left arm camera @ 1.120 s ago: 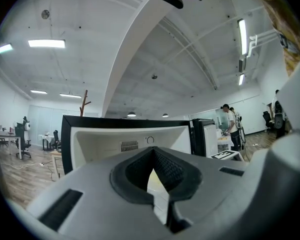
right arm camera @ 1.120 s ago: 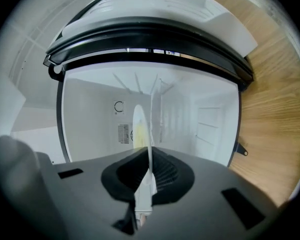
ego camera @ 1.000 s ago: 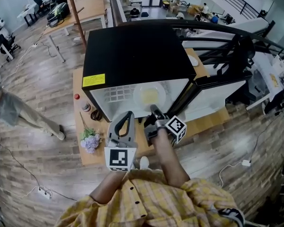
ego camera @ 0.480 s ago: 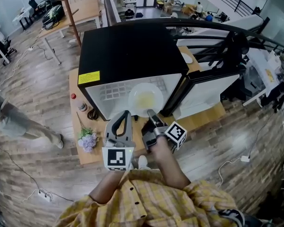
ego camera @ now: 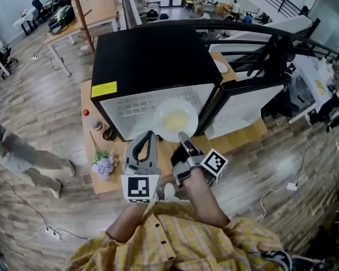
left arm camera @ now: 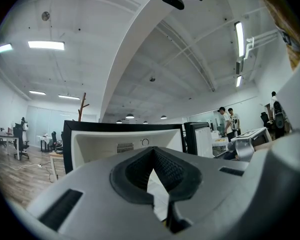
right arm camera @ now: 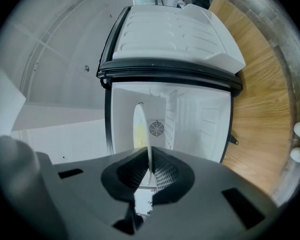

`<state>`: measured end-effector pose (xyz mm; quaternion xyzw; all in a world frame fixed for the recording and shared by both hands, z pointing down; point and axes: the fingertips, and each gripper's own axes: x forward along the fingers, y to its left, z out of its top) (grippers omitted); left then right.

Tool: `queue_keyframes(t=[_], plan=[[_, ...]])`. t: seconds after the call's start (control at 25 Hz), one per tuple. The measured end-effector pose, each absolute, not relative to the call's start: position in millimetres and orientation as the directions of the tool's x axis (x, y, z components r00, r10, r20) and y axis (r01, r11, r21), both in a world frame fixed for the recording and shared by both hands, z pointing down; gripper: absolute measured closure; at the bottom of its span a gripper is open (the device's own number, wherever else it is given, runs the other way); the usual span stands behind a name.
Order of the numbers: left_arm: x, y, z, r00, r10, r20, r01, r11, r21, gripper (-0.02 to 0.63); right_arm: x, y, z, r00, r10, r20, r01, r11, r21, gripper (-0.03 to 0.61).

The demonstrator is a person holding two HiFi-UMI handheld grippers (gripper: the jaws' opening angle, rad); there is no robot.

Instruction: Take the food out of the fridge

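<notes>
Where the worktop [ego camera: 237, 143] showed its left end in the head view, a red-capped bottle [ego camera: 89, 119] stood beside the black fridge [ego camera: 152, 58], with a bunch of pale purple flowers [ego camera: 103, 165] lying nearer the person. Left hand-held gripper [ego camera: 150, 135] sat level in front of the fridge, just left of the plate. Its own view [left arm camera: 152, 151] showed the jaw tips meeting with nothing between them, so it was closed and empty. White plate [ego camera: 187, 109] with yellow food [ego camera: 176, 118] on it was at the fridge's open front, about level. Could not tell whether it was fully clear of the interior. Right hand-held gripper [ego camera: 183, 137] was clamped on the plate's near rim. The right gripper view [right arm camera: 149, 156] showed the plate [right arm camera: 140, 129] edge-on, its rim pinched between the pads, with the white fridge interior [right arm camera: 190, 119] behind. Fridge door [ego camera: 248, 109] stood swung open to the right, and a person's yellow plaid sleeve [ego camera: 181, 236] filled the bottom of the frame.
</notes>
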<state>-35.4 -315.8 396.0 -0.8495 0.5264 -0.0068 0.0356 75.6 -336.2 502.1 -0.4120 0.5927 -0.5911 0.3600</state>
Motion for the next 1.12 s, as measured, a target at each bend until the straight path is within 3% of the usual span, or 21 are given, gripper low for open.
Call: queue_keyframes(t=[1.12], plan=[[-49.6, -304.1, 397.3, 0.451, -0.892, -0.025, -0.891, -0.448, -0.069, 0.606, 57.6, -283.2, 486.5, -0.439, -0.895, 0.077, -0.062, -0.056, -0.997, 0.56]])
